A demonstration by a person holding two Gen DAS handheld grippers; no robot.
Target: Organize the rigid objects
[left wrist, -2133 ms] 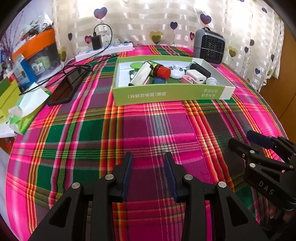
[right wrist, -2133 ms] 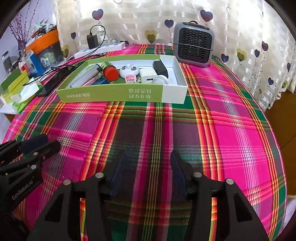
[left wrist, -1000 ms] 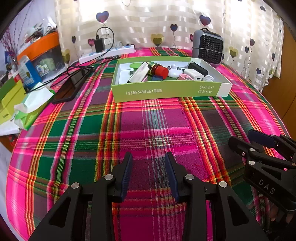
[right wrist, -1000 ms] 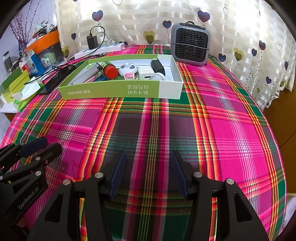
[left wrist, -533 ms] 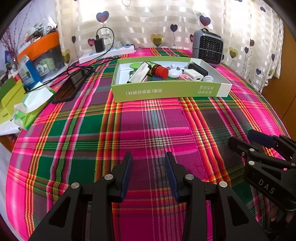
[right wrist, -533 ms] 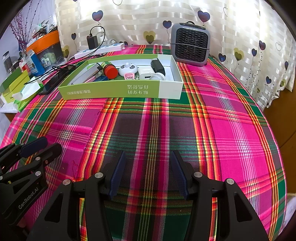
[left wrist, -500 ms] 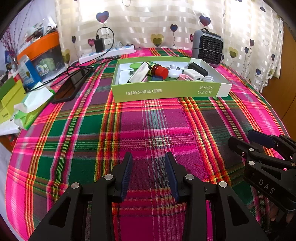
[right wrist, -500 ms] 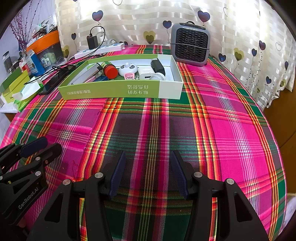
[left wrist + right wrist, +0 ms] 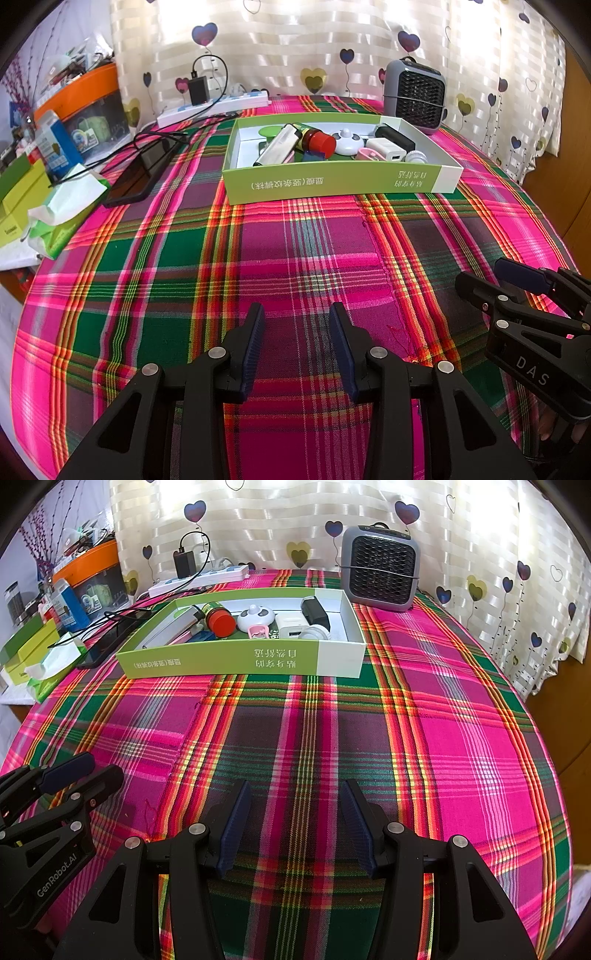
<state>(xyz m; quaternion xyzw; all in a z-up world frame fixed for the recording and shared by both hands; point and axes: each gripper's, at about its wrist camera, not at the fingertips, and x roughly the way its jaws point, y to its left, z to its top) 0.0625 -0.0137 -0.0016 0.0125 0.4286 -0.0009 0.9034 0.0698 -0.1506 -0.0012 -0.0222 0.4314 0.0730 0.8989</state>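
While both tools hover over the near edge of the plaid-covered tabletop, the left gripper and the right gripper each stand with jaws apart and nothing between them. The rigid objects lie together in the green-and-white box toward the far edge of the tabletop, just in front of the grey heater. All look small, light and stiff, so none should give under the pads. The red-capped bottle is round and likely slick, best pinched across its body. The silver tube leans on its neighbours and should be taken mid-length. The white charger block and the black block offer flat, parallel sides. The box walls crowd any approach from the side, so coming in from above seems wiser.
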